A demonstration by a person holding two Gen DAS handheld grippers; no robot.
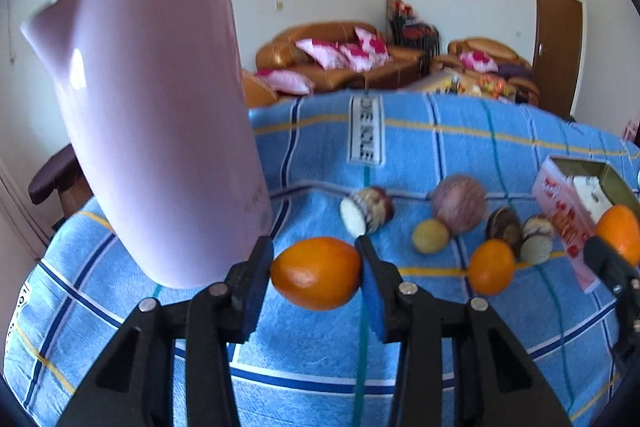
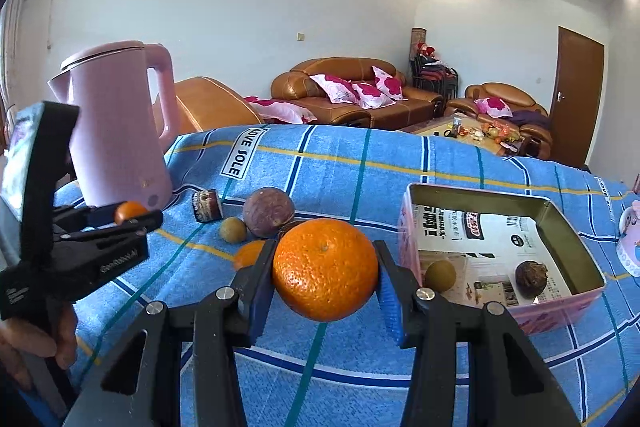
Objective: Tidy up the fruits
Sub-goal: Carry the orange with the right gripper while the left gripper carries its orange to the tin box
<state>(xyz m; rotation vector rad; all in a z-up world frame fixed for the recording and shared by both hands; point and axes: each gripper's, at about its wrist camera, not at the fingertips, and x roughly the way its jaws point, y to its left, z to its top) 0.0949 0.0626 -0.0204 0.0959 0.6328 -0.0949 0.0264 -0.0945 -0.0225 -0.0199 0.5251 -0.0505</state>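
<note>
Two grippers, left (image 1: 318,273) and right (image 2: 326,271), each clamp one orange.

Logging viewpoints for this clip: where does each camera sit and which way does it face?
Left wrist: on the left hand-held gripper, looking along its fingers at a small orange they clamp; pink kettle close left.
Right wrist: on the right hand-held gripper, clamping a big orange; open tin right; a hand shows left.
Shared: kettle, blue cloth, purple fruit, sofas.
</note>
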